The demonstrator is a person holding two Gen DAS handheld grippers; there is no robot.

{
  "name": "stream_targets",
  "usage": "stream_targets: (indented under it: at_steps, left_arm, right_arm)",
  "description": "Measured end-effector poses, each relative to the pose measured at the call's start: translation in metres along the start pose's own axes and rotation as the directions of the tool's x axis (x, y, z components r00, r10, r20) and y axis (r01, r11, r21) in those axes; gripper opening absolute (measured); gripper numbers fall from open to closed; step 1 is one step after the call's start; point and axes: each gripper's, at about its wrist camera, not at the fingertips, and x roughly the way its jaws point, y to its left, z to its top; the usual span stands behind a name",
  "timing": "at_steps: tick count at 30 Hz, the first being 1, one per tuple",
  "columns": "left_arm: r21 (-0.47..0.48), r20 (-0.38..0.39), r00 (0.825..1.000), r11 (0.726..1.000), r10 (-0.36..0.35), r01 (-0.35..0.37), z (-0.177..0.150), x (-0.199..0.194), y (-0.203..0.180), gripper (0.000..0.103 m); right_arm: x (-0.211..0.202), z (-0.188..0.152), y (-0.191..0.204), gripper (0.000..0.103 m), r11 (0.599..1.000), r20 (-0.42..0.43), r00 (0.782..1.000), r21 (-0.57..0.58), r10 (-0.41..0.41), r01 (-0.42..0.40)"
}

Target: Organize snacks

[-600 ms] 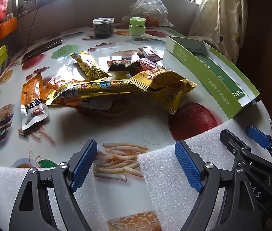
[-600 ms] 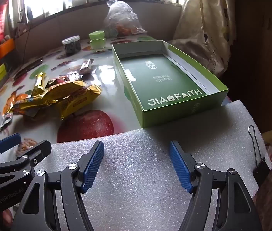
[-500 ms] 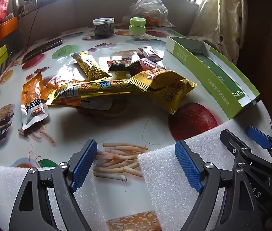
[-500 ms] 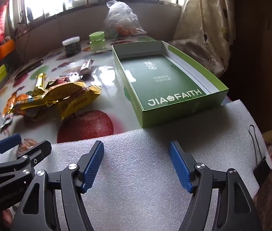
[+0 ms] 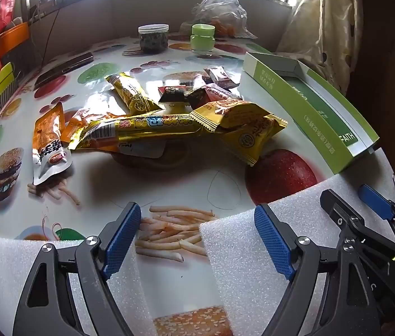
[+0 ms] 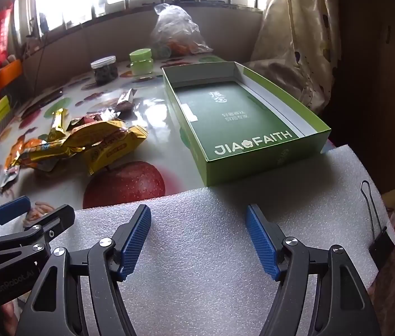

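Sunlit windows back your table [image 5: 147, 179] with its fruit-and-burger print cloth. Your left gripper [image 5: 197, 238] and right gripper [image 6: 198, 238] both stand wide apart with nothing between them, over white foam sheets [image 6: 197, 252]. Snack packets [image 5: 169, 123] lie piled mid-table, left of the empty green box [image 6: 233, 117].

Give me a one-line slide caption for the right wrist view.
Open right gripper over white foam, facing an empty green box and a snack packet pile.
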Motion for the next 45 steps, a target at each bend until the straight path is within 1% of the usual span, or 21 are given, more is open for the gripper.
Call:
stream_targets:
  at_steps: [16, 45]
  left_arm:
    - [-0.005, 0.019, 1.000, 1.000, -0.001, 0.001, -0.0018, -0.0046, -0.0014, 0.083]
    - [-0.002, 0.023, 1.000, 1.000, -0.001, 0.001, -0.0043, -0.0041, -0.0015, 0.084]
  right_arm:
    - [-0.0013, 0.0003, 0.0001, 0.070, 1.000, 0.012, 1.000, 0.002, -0.005, 0.005]
    - [-0.0019, -0.0020, -0.0001, 0.070, 1.000, 0.018, 1.000, 0.003, -0.004, 0.004]
